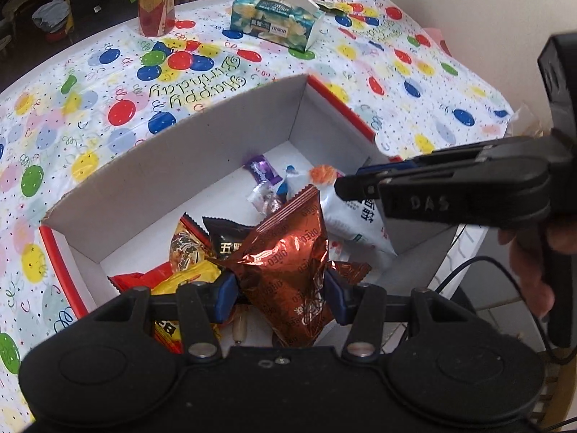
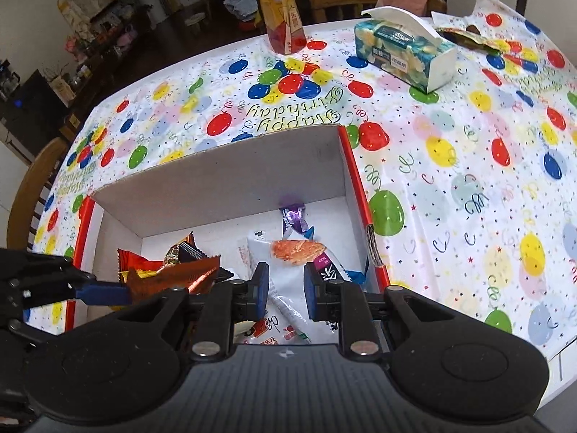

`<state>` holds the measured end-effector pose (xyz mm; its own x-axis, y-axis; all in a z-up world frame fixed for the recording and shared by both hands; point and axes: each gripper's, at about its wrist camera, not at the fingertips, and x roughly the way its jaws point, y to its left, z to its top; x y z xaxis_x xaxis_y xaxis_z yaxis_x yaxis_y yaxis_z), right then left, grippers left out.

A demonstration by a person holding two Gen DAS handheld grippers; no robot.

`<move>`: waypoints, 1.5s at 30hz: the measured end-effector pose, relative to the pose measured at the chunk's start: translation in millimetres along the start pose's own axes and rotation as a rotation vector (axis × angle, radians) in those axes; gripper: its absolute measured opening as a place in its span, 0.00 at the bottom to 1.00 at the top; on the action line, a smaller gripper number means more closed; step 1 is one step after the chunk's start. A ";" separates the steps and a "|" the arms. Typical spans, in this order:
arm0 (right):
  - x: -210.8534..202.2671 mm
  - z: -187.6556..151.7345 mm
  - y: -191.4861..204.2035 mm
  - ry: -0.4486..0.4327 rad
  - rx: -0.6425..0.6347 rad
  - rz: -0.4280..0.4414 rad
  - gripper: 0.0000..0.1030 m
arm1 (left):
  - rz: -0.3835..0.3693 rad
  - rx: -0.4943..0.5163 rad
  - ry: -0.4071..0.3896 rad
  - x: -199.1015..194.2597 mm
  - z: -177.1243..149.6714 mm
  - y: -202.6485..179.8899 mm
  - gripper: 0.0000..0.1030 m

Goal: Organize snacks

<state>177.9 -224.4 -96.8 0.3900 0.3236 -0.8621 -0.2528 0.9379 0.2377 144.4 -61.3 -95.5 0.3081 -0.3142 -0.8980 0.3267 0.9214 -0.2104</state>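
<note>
Left gripper point(image 1: 281, 288) pinches copper Oreo packet point(image 1: 288, 252) over cardboard box point(image 1: 173, 151), near full; right gripper point(image 2: 282, 288) fingers spread, empty; opened wrapper point(image 2: 465, 36) left far right.

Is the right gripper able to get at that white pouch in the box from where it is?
Probably yes. The right gripper hangs open directly over the white pouch, nothing lies on top of it there, and the left gripper, shut on the copper Oreo packet, is off to the side.

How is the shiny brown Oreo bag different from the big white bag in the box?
The Oreo bag is crinkly copper foil; the white bag is smooth and pale. The left gripper pinches the Oreo bag; the white bag lies loose beneath the open right gripper. Both are inside the box.
</note>
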 end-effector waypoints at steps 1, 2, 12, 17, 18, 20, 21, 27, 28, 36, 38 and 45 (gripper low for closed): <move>0.4 -0.5 -1.1 0.001 0.007 0.004 0.20 | -0.002 0.002 0.002 1.3 -0.9 -0.6 0.48; 0.6 -1.3 -1.7 0.002 0.013 0.005 0.20 | -0.002 0.002 0.002 2.4 -2.1 -1.2 0.48; -5.5 -14.1 2.2 -0.001 0.045 0.004 0.20 | 0.022 0.002 0.008 11.5 -15.6 0.1 0.49; -12.1 -16.2 4.9 -0.004 0.027 0.012 0.20 | 0.036 -0.008 -0.015 11.8 -18.4 1.8 0.52; -13.5 -16.6 5.4 -0.007 0.017 0.009 0.20 | 0.042 -0.012 -0.023 12.0 -18.9 1.9 0.54; -17.2 -18.4 4.3 -0.017 0.004 0.018 0.20 | 0.035 -0.030 -0.030 13.1 -19.7 2.5 0.56; -19.3 -20.0 3.2 -0.023 -0.002 0.026 0.20 | 0.032 -0.037 -0.038 13.2 -20.6 3.0 0.60; -31.1 -31.0 -3.5 -0.045 -0.033 0.069 0.20 | 0.083 -0.084 -0.102 5.8 -26.0 1.5 0.76; -32.5 -32.4 -4.8 -0.047 -0.036 0.082 0.20 | 0.086 -0.091 -0.110 4.1 -26.7 0.5 0.77; -47.9 -40.9 -5.0 -0.093 -0.086 0.147 0.27 | 0.163 -0.114 -0.192 -21.0 -39.5 -9.5 0.94; -52.0 -41.9 -3.0 -0.104 -0.104 0.161 0.28 | 0.178 -0.128 -0.210 -28.5 -43.2 -9.6 0.95; -61.4 -44.4 0.4 -0.123 -0.119 0.197 0.41 | 0.219 -0.180 -0.264 -54.5 -54.3 -7.0 0.98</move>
<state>114.5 -249.5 -63.7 0.4263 0.5178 -0.7418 -0.4338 0.8366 0.3346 76.8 -38.2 -66.1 0.5799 -0.1319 -0.8039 0.0729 0.9912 -0.1100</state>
